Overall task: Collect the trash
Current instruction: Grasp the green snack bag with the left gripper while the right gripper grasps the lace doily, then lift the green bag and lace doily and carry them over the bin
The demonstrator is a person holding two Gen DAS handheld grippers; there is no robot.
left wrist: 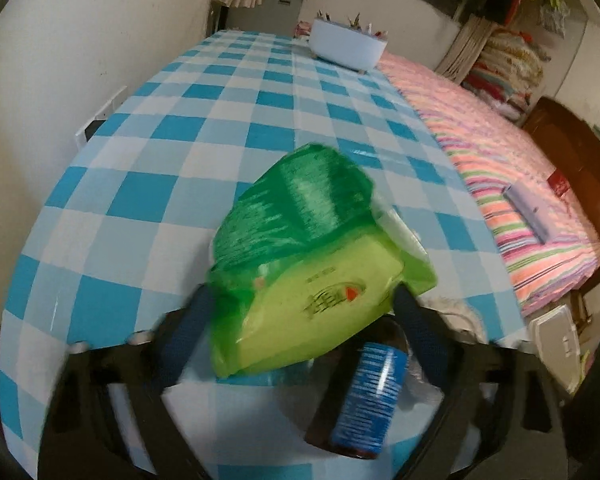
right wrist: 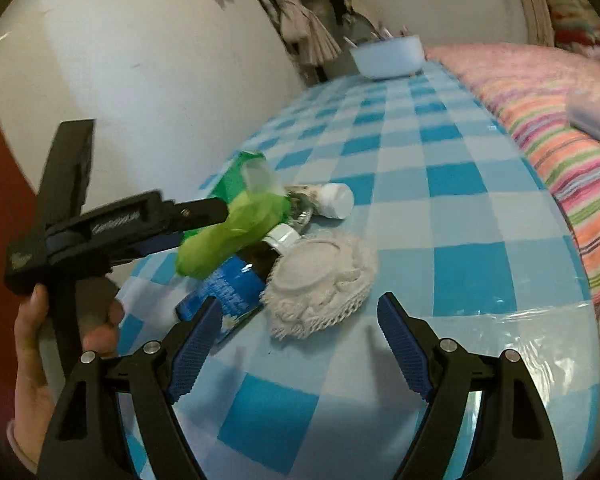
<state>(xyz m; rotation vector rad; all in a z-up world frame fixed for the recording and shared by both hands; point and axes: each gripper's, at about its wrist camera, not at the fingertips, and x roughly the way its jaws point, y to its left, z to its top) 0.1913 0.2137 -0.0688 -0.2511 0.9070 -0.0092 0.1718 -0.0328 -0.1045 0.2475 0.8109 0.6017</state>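
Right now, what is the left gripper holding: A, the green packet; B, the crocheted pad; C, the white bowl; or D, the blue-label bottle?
A: the left gripper is shut on the green packet, while the blue-label bottle lies on the table below it and the right gripper is open.

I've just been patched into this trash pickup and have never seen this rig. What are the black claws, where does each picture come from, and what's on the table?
No robot: a person holds a two-finger gripper in each hand, each with its own fisheye camera. In the left view, the left gripper is clamped on a green packet. The right gripper hangs open and empty. On the checked tablecloth lie a blue-labelled bottle, a white crocheted pad and a small white-capped item; a white tub stands at the far end.
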